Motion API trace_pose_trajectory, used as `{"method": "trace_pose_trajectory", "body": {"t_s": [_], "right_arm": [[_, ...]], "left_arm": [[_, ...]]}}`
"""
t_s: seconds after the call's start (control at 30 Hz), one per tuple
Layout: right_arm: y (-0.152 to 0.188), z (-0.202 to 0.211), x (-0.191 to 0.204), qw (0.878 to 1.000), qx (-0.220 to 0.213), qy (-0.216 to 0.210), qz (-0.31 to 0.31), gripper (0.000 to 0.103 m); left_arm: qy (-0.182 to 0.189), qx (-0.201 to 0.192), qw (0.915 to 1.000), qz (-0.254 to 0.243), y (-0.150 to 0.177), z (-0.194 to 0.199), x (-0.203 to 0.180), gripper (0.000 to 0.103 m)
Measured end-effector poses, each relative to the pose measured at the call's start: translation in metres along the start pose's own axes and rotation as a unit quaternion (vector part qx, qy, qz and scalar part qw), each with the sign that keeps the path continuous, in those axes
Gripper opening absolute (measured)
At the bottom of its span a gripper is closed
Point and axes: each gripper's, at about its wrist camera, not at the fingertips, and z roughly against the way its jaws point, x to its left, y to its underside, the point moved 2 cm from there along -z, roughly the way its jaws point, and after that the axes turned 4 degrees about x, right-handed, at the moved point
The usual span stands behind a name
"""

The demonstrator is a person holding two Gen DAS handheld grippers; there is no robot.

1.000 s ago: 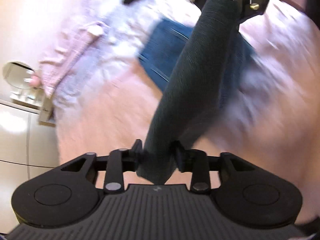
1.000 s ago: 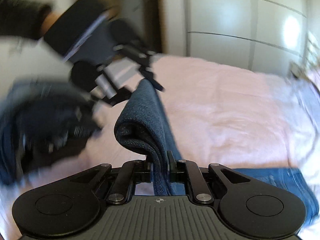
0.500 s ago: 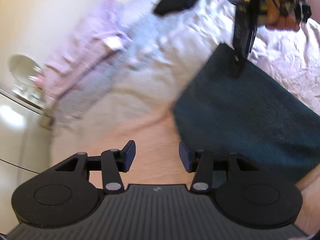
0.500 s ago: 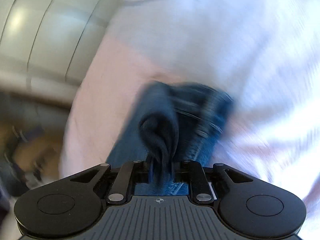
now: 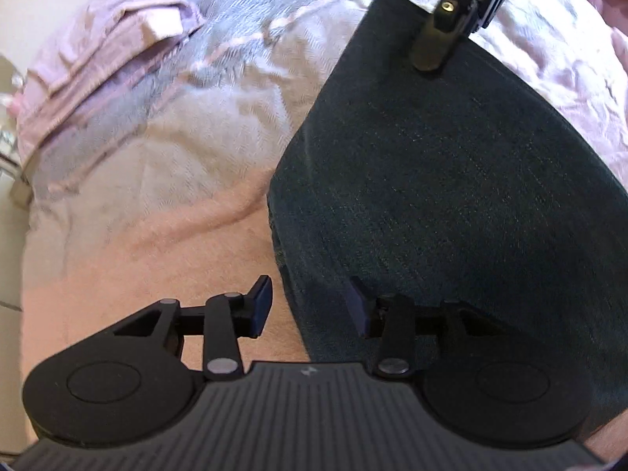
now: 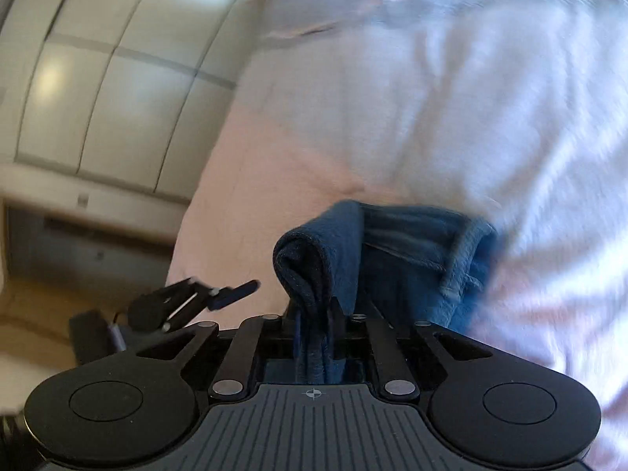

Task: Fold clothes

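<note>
left gripper (image 5: 310, 306): jaws apart, just closing a little, nothing pinched, over near edge of jeans (image 5: 451, 180) | right gripper (image 6: 314, 314): clamped on bunched denim fold, jaws just narrowed | jeans flat on bed (image 5: 165, 180) (pink cover), toward its right side
</note>
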Motion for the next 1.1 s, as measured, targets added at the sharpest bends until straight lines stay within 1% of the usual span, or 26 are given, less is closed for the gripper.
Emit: {"method": "trace_pose_trajectory", "body": {"t_s": [0.03,0.1,0.17,0.2,0.23,0.27,0.3,0.37,0.43,0.47,0.5,0.53,0.57,0.6,0.63,0.7,0.73,0.8,0.83,0.87,0.93,0.97,1.03,1.1], "right_arm": [[-0.003,-0.001,-0.006,1.000,0.006,0.013,0.008,0.011],[-0.006,0.000,-0.030,0.999,0.017,0.036,-0.025,0.011],[-0.006,0.005,-0.042,0.998,0.025,0.038,-0.051,0.014],[-0.006,0.009,-0.040,0.998,0.021,0.038,-0.050,0.017],[-0.005,0.014,-0.035,0.998,0.013,0.042,-0.044,0.026],[-0.004,0.019,-0.029,0.998,0.006,0.045,-0.038,0.029],[-0.003,0.024,-0.023,0.998,-0.002,0.049,-0.032,0.029],[-0.005,0.034,-0.011,0.997,-0.018,0.074,-0.001,0.031],[-0.016,0.037,0.003,0.994,-0.028,0.098,0.042,0.032],[-0.021,0.038,0.010,0.991,-0.034,0.110,0.063,0.035],[-0.025,0.029,0.016,0.990,-0.029,0.115,0.082,0.038],[-0.030,0.019,0.021,0.987,-0.023,0.120,0.100,0.047],[-0.036,0.001,0.028,0.985,-0.007,0.126,0.120,0.057],[-0.042,-0.018,0.035,0.981,0.009,0.132,0.141,0.059],[-0.051,-0.033,0.034,0.978,0.026,0.135,0.160,0.059],[-0.059,-0.056,0.027,0.972,0.069,0.137,0.178,0.059],[-0.063,-0.067,0.019,0.972,0.087,0.129,0.176,0.059],[-0.070,-0.096,0.013,0.970,0.131,0.120,0.169,0.059],[-0.070,-0.105,0.014,0.965,0.143,0.124,0.179,0.057],[-0.070,-0.115,0.014,0.961,0.154,0.128,0.190,0.037],[-0.068,-0.119,0.021,0.956,0.160,0.140,0.204,0.024],[-0.067,-0.121,0.025,0.953,0.163,0.145,0.211,0.015],[-0.062,-0.111,0.044,0.952,0.150,0.118,0.238,0.013],[-0.056,-0.101,0.067,0.947,0.142,0.073,0.277,0.012]], "left_arm": [[0.008,0.004,0.9999,0.010,0.002,-0.004,0.001,0.039],[0.023,0.011,0.9994,0.023,0.004,-0.012,0.002,0.039],[0.028,0.015,0.9992,0.024,0.003,-0.020,0.000,0.039],[0.028,0.018,0.9992,0.023,0.003,-0.023,-0.002,0.039],[0.028,0.022,0.9991,0.022,0.004,-0.027,-0.004,0.039],[0.027,0.025,0.9991,0.020,0.004,-0.030,-0.006,0.039],[0.026,0.028,0.9991,0.019,0.004,-0.034,-0.009,0.039],[0.021,0.031,0.9992,0.015,0.004,-0.037,-0.012,0.039],[0.014,0.032,0.9994,0.009,0.004,-0.037,-0.015,0.039],[0.010,0.031,0.9994,0.009,0.004,-0.034,-0.016,0.039],[0.006,0.030,0.9995,0.009,0.004,-0.031,-0.017,0.038],[0.002,0.029,0.9995,0.010,0.005,-0.028,-0.017,0.037],[-0.001,0.025,0.9996,0.015,0.006,-0.022,-0.017,0.037],[-0.004,0.021,0.9996,0.020,0.008,-0.017,-0.018,0.037],[-0.007,0.016,0.9994,0.029,0.011,-0.010,-0.019,0.037],[-0.011,0.008,0.9988,0.047,0.016,0.002,-0.021,0.037],[-0.011,0.005,0.9985,0.054,0.018,0.007,-0.024,0.037],[-0.011,0.002,0.9983,0.057,0.021,0.013,-0.033,0.037],[-0.011,0.002,0.9983,0.058,0.022,0.015,-0.038,0.037],[-0.010,0.003,0.9983,0.057,0.023,0.015,-0.044,0.037],[-0.005,0.003,0.9985,0.055,0.024,0.016,-0.054,0.037],[-0.007,0.001,0.9984,0.055,0.025,0.018,-0.058,0.037],[-0.013,-0.002,0.9980,0.061,0.026,0.025,-0.066,0.037],[-0.024,-0.001,0.9967,0.077,0.025,0.029,-0.071,0.037]]}}
